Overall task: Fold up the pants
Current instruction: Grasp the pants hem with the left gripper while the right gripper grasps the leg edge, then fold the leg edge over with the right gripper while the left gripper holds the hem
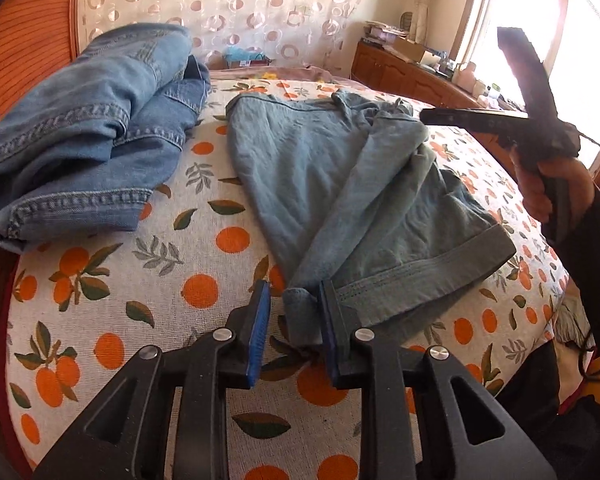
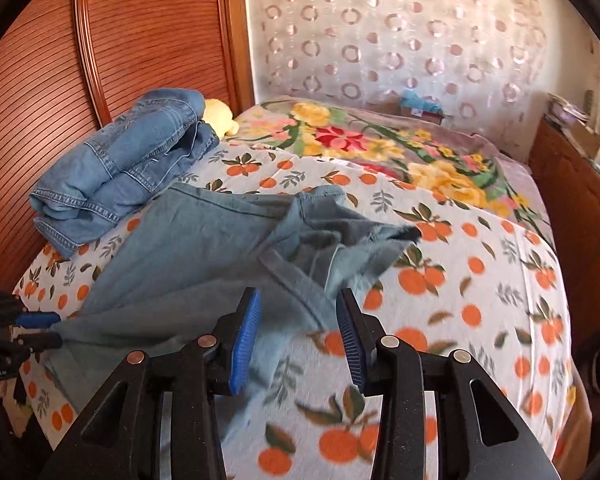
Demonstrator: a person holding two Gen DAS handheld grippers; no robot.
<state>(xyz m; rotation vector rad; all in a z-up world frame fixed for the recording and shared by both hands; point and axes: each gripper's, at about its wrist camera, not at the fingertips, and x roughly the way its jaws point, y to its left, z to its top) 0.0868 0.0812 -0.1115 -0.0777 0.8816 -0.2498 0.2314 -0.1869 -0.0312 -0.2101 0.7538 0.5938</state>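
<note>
Light grey-blue pants (image 1: 340, 184) lie crumpled on the orange-print bed sheet (image 1: 140, 288); they also show in the right wrist view (image 2: 204, 252). My left gripper (image 1: 294, 300) is open, with a bunched hem corner of the pants between its blue pads, touching the right pad. It shows at the left edge of the right wrist view (image 2: 44, 330), at the pants' edge. My right gripper (image 2: 298, 312) is open and empty, above the pants' near edge. In the left wrist view it (image 1: 460, 116) is held in a hand above the pants' far right side.
A folded pair of darker blue jeans (image 1: 88, 128) lies by the wooden headboard (image 2: 140, 40). A floral blanket (image 2: 400, 148) covers the far end of the bed. A wooden cabinet (image 1: 404, 72) with clutter stands by the window. A yellow plush toy (image 2: 220, 116) sits behind the jeans.
</note>
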